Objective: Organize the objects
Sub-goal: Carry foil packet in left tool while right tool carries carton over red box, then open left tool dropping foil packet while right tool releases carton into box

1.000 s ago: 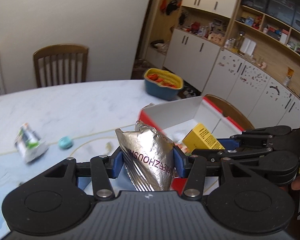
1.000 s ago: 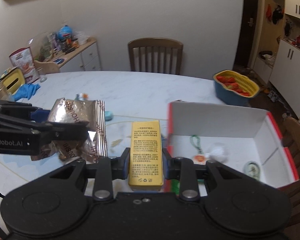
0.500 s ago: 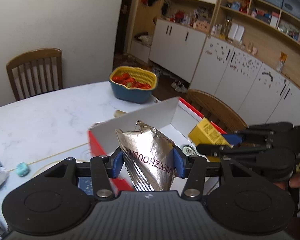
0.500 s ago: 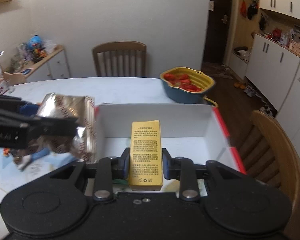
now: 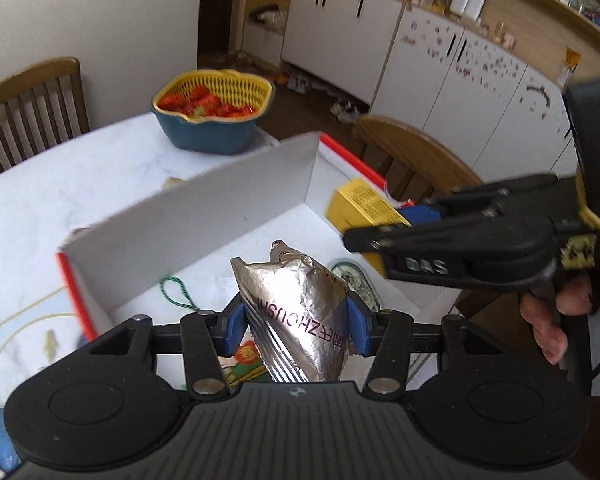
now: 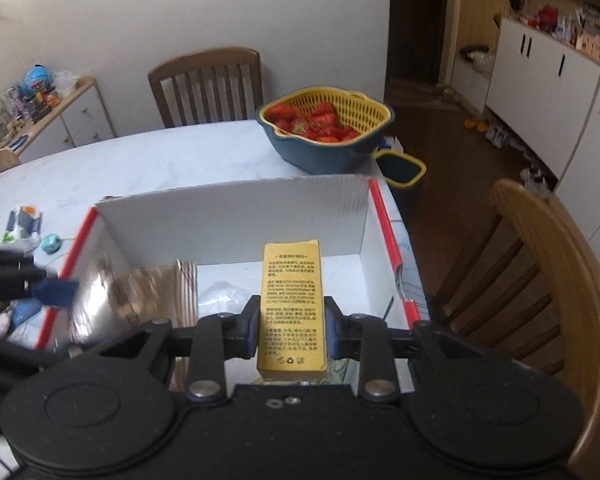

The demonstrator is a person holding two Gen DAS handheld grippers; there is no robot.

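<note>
- Holding one thing in each hand: my left gripper [image 5: 296,326] is clamped on a crinkled silver foil pouch [image 5: 300,312], and my right gripper [image 6: 291,330] is clamped on a yellow carton [image 6: 291,312] that stands upright between the pads.
- Both loads hang over the open white box [image 6: 236,220] with red edges, its far wall ahead of my fingers and its floor below them.
- Below my left fingers the box floor already has a green cord [image 5: 174,294] and a round patterned item [image 5: 356,280], which I cannot identify.
- Risk, as I judge it: letting go from up here could make the carton topple or the pouch land on the items underneath.
- Risk: my two grippers are near each other over the box, so they could knock together; the right one crosses just ahead and to the right of my left pouch.
- Risk: the pouch is soft foil, so it may crumple or slip from the pads.
- Hard to see: in the right wrist view the pouch and my left gripper are blurred, and my own gripper body hides the near part of the box.
- Well ahead, past the box, a basket of strawberries [image 6: 324,132] sits on the table [image 6: 160,172].
</note>
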